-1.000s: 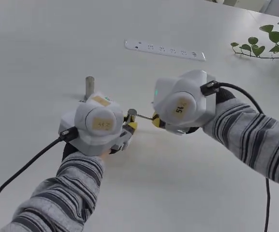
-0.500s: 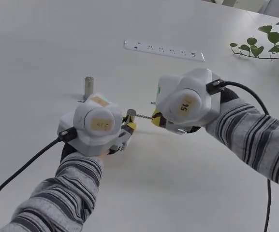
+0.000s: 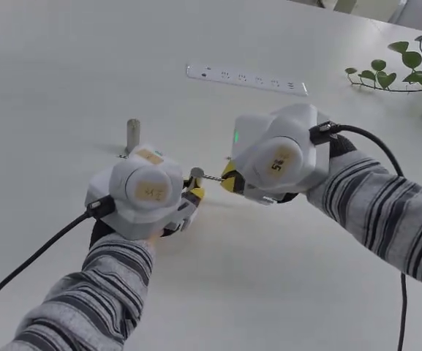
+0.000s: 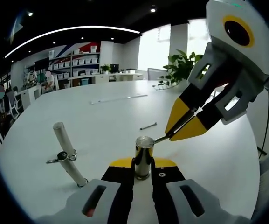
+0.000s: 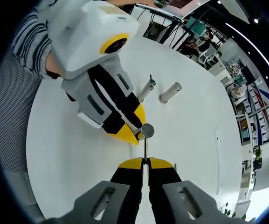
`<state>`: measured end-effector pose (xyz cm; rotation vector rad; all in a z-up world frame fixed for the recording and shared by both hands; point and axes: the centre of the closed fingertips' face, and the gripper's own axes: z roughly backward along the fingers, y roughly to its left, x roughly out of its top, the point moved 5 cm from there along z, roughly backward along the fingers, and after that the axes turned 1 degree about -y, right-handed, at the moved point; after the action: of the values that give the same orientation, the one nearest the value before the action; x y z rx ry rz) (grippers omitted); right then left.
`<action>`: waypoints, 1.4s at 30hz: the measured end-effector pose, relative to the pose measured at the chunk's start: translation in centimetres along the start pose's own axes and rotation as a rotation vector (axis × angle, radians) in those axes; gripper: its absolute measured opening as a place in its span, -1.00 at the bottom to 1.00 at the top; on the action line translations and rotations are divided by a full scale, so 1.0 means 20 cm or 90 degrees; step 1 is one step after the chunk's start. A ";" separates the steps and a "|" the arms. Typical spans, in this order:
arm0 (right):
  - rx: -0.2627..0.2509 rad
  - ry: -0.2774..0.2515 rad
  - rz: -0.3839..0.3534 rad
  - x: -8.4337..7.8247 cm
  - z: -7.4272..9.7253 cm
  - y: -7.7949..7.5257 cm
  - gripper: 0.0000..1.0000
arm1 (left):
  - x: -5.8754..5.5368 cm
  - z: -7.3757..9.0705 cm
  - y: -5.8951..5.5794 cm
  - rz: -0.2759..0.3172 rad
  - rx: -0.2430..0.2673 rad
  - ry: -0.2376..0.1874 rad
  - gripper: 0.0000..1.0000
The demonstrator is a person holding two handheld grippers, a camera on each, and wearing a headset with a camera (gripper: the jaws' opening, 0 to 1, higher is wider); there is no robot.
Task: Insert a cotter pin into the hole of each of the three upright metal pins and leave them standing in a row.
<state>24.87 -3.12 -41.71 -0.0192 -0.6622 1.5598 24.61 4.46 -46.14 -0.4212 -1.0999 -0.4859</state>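
My left gripper (image 3: 194, 191) (image 4: 143, 169) is shut on a short metal pin (image 3: 197, 173) (image 4: 144, 154), held upright just above the white table (image 3: 86, 66). My right gripper (image 3: 228, 178) (image 5: 145, 163) comes in from the right, shut on a thin cotter pin (image 3: 213, 178) (image 5: 145, 148). The cotter pin's tip (image 4: 159, 138) meets the held pin's side near its top. A second metal pin (image 4: 69, 154) (image 5: 146, 88) stands to the left with a cotter pin (image 4: 61, 157) through it. A third metal pin (image 5: 170, 92) stands beside that one. One upright pin (image 3: 133, 134) shows behind the left gripper.
A loose cotter pin (image 4: 148, 126) lies on the table beyond the held pin. A white power strip (image 3: 244, 77) lies farther back. A leafy plant (image 3: 404, 66) trails over the far right corner.
My right gripper has edged left, bringing the cotter pin closer against the held pin. The left gripper and its pin stay in place.
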 end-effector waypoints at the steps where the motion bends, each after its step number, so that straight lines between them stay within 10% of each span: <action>1: 0.000 0.000 -0.001 0.00 0.00 0.00 -1.00 | 0.00 0.00 0.00 -0.002 0.000 0.000 -0.80; 42: -0.017 -0.048 -0.028 0.07 -0.01 0.00 -0.86 | 0.00 0.00 -0.01 0.027 0.027 -0.003 -0.80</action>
<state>24.86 -1.71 -41.31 0.0335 -0.7380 1.5145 24.57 4.36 -46.11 -0.4080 -1.1014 -0.4239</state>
